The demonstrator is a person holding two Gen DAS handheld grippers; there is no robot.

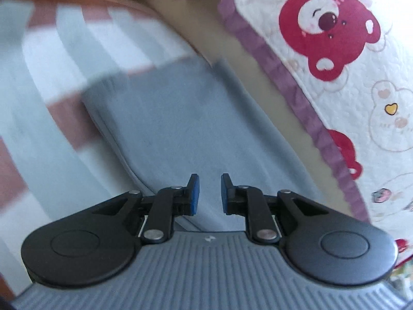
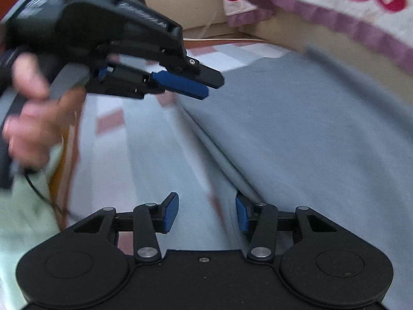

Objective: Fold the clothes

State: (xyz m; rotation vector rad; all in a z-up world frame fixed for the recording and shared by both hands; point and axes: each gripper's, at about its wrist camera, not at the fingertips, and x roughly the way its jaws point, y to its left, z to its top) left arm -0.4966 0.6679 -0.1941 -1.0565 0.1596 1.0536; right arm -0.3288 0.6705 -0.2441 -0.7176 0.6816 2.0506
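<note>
both grippers, left [image 1: 208, 193] and right [image 2: 206, 213], hang parted and empty. the grey garment [image 1: 180, 129] at 12 o'clock may rumple if one nips only its top layer.

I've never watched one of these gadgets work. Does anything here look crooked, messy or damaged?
Nothing stands out. The grey garment lies flat on the striped sheet, and both the left gripper and right gripper are open and empty.

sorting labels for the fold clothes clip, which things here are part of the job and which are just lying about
Part of the job:
grey garment
left hand-held gripper, open
right hand-held gripper, open

Just lying about:
striped sheet under the garment
bear-print quilt
cardboard box
pale green cloth
</note>
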